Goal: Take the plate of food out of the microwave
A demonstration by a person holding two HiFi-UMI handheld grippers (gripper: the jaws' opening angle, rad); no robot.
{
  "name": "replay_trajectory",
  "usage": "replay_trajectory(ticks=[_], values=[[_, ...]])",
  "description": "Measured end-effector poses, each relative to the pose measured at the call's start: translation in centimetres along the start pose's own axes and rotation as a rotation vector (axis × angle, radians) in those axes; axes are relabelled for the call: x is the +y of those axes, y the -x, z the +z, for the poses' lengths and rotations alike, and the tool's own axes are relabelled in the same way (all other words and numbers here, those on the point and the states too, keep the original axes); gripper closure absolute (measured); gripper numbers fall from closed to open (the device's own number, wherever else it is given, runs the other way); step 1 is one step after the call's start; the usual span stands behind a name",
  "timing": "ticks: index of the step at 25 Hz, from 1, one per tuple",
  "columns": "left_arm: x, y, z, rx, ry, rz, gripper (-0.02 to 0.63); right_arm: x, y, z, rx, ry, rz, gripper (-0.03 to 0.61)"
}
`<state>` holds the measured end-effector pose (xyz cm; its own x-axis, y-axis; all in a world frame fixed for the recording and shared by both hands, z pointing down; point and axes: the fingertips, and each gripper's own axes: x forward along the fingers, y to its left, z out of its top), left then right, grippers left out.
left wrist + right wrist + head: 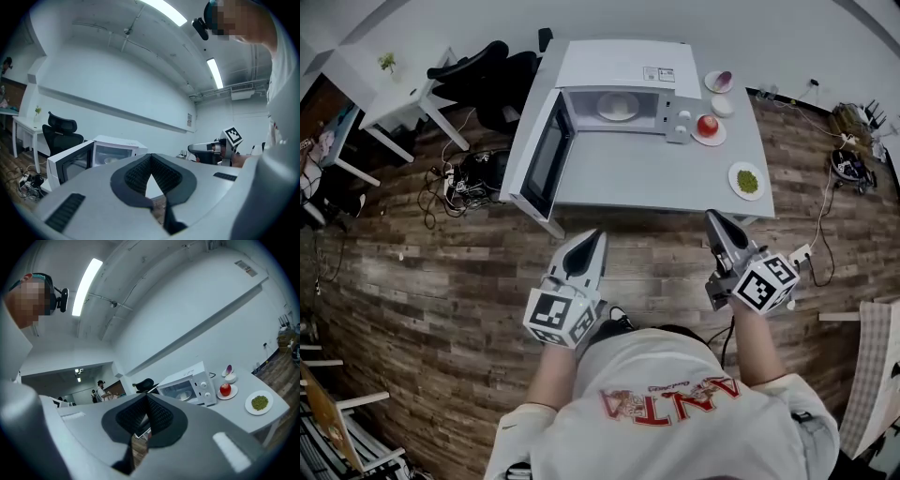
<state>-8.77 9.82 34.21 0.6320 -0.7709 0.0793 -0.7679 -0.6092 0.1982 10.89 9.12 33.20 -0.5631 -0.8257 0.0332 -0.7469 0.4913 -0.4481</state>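
Listing against the microwave [619,89]: door [546,155], swung open at its left front; plate of food [619,106], inside its cavity, untouched; apple plate [708,128], just right of it; green-food plate [747,180], farther right on the worktop [647,178]. Left hand-held gripper [596,236] and right hand-held gripper [713,219]: well short of it, jaws closed, empty. Risks: unopened jaws would likely shove the plate deeper, and the left one may clip the door.

microwave [619,67] mouth open (door [546,157] swung left)
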Motion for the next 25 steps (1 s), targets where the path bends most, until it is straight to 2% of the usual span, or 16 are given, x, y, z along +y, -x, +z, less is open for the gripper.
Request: replay_trajectory(ticks=[7,13,20,25], values=[[4.6,-0.5,0.3,-0.017,0.018,0.004,0.604,0.7,-5.0,-1.1,0.03,-0.004,-0.003,0.578],[7.0,-2.2,-0.2,-0.004,0.051,0.013,0.604,-0.7,-8.6,-1.4,0.062,-0.002,-0.01,0.577],[9.9,-6.0,0.0,0.011,0.066,0.089,0.604,-4.3,-14.2,-1.5,0.109,-0.014,0.046,0.577],[11.4,-10.5,0.2,0.035,0.065,0.142,0.604,-9.0,-18.0,0.0,0.127,-0.016,0.031,0.578]])
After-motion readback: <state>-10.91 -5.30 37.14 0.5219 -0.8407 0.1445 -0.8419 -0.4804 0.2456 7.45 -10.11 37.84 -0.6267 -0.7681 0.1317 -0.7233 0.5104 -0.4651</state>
